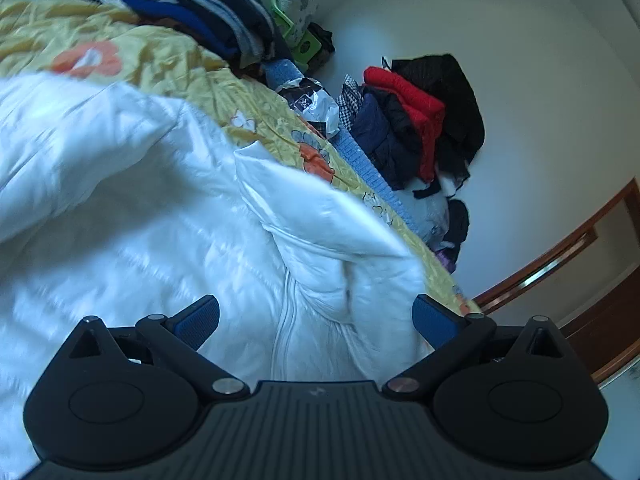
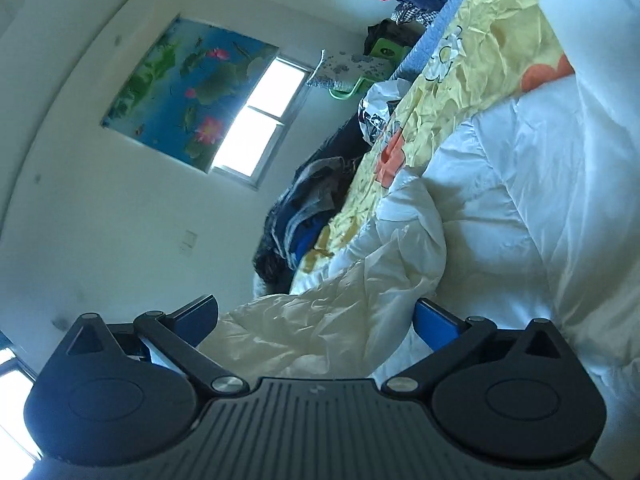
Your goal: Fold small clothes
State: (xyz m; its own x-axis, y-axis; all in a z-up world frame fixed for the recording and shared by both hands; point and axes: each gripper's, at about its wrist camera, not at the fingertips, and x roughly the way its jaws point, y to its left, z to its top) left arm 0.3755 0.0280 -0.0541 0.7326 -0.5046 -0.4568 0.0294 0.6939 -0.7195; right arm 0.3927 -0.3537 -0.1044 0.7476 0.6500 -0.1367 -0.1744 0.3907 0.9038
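The white padded garment lies spread on the yellow flowered bedspread, straight ahead of and below the left gripper, whose jaws stand wide with nothing pressed between the blue pads. From those jaws the cloth begins at once: a raised seam or zip line runs away from the gap between them, slightly to the pad on the right, and a folded flap with a clean edge lies just beyond, pointing toward the far edge of the bed. The long axis of the garment seems to run across the left jaws from one side to the other, though motion blur on the near cloth makes this only a judgement. The right gripper is also spread wide and holds nothing; a crumpled cream-white part of the same garment lies in the gap, but the pads do not press on it. The bulk of the white cloth lies off to the side of its right-hand pad (this view is rolled, so the bed stands nearly on end). Both grippers are close to the cloth; the right one looks better placed to pinch, with loose cloth already between its pads. The fabric is shiny, quilted and puffy, and will likely slip and spring back.
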